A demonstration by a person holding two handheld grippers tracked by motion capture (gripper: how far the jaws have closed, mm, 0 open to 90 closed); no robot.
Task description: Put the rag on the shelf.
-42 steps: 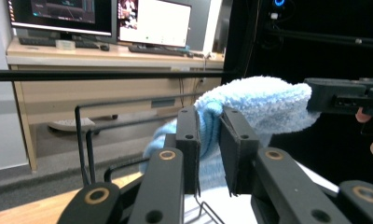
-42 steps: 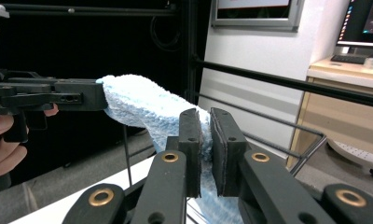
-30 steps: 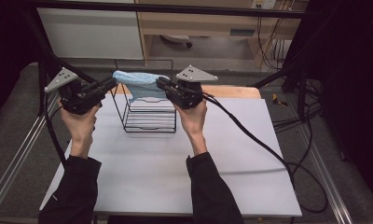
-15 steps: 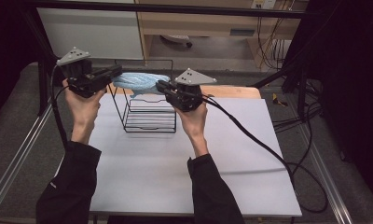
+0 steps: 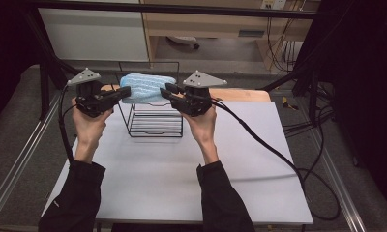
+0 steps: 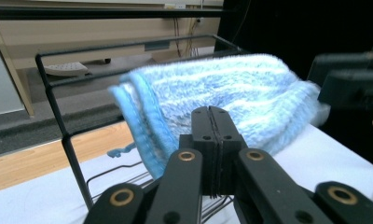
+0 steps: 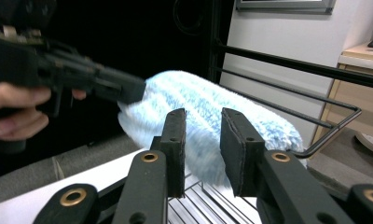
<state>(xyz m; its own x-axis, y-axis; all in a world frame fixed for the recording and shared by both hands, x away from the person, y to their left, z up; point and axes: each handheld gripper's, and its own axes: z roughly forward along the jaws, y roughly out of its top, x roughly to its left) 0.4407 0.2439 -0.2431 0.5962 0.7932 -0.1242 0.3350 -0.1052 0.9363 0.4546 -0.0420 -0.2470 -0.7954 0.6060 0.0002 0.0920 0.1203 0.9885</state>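
From the high view the light blue towel (image 5: 147, 87) hides the top wires of the black wire rack (image 5: 155, 121) where it lies draped over them, and the jaw tips of both tools merge with the towel's ends, so contact there is hard to judge from above. In the left gripper view the far end of the towel (image 6: 222, 100) runs behind a blurred dark shape at the right edge, which is the other tool, and the rack's (image 6: 58, 116) lower part is cut off by the gripper's own body. In the right gripper view the towel's (image 7: 208, 112) left end is covered by the dark, blurred tip of the other tool, and a hand (image 7: 14, 114) at the left edge is cut off by the frame. The left gripper (image 5: 118, 93) has its jaws pressed flat together with no gap and nothing between them; they have just been closing, and they stand right in front of the towel's near folded edge, touching it or just short of it, which I cannot tell. The right gripper (image 5: 166, 90) has its jaws parted by a narrow gap; they have just been opening, the towel shows through the gap behind them, and the pads do not press on it. The rack stands on the white worktop (image 5: 182, 179), towards its far edge, between the two hands.
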